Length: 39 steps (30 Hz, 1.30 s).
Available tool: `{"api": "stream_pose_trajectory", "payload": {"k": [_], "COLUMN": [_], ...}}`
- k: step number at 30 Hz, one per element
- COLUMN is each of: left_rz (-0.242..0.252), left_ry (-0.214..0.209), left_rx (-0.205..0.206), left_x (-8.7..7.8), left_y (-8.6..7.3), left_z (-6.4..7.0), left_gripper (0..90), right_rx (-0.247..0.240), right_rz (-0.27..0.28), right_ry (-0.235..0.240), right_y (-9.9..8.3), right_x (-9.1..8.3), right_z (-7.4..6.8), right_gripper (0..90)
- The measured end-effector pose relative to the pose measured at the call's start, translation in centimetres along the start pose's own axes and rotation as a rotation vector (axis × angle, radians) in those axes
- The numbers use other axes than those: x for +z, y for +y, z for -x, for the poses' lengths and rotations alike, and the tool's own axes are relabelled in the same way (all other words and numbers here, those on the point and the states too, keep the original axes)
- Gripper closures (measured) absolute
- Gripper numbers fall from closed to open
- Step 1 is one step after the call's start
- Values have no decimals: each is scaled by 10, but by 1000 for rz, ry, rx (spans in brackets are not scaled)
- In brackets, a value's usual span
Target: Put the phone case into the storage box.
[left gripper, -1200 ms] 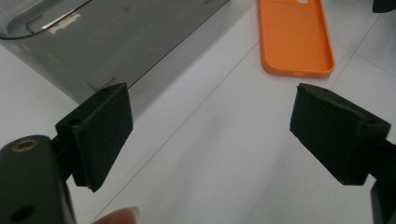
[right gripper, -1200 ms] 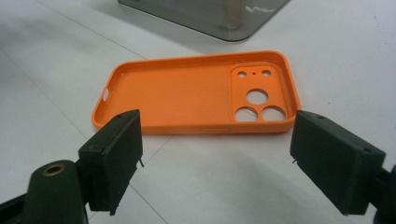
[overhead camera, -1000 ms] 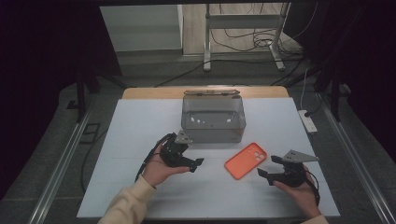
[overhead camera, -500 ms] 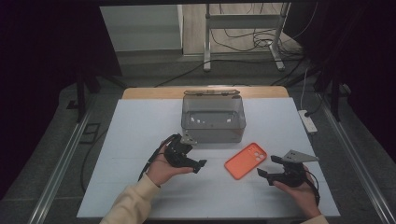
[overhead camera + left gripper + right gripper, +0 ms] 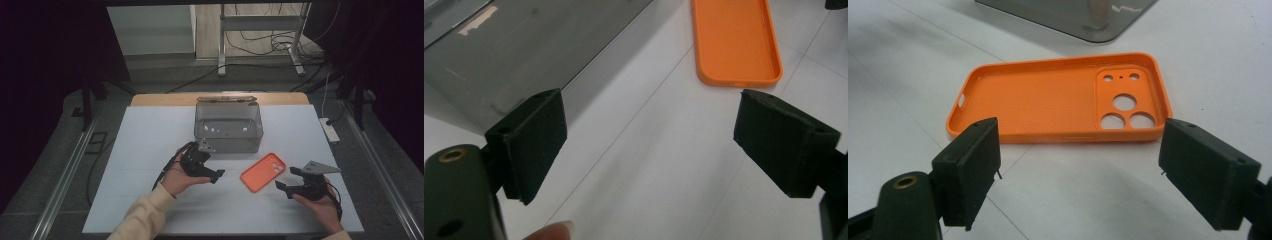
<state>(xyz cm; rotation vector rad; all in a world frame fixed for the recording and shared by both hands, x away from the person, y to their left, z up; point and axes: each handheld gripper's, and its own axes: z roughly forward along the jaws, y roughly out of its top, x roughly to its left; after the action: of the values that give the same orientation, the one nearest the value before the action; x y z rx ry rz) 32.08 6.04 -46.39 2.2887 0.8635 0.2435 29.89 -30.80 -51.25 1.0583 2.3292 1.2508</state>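
Note:
An orange phone case [image 5: 263, 172] lies inner side up on the white table [image 5: 140, 140], in front of a grey clear-walled box [image 5: 228, 126]. My left gripper [image 5: 216, 176] hovers left of the case, jaws wide apart and empty; in the left gripper view [image 5: 649, 145] the case [image 5: 735, 40] lies ahead at the upper right. My right gripper [image 5: 283, 186] sits just right of the case, open and empty. In the right gripper view [image 5: 1080, 160] the case [image 5: 1048, 102] lies just beyond the jaws, camera cutouts to the right.
The grey box [image 5: 524, 50] stands at the table's middle back, close to the left gripper. A wooden strip [image 5: 165, 99] edges the table's far side. A white power strip [image 5: 331, 130] lies off the right edge. Metal rails run along both sides.
My left gripper has shifted slightly right, toward the phone case. The right gripper and the case have stayed in place.

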Motion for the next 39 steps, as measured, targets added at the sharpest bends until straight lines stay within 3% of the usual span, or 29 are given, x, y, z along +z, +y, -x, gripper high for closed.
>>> {"api": "stream_pose_trajectory", "payload": {"k": [39], "left_rz": [-45], "left_ry": [-16], "left_rx": [74], "left_x": [27], "left_y": [31], "left_z": [9], "left_gripper": [150], "right_rx": [7], "right_rz": [1], "right_ry": [4], "right_y": [-1], "right_x": [0], "right_z": [0], "right_gripper": [167]}}
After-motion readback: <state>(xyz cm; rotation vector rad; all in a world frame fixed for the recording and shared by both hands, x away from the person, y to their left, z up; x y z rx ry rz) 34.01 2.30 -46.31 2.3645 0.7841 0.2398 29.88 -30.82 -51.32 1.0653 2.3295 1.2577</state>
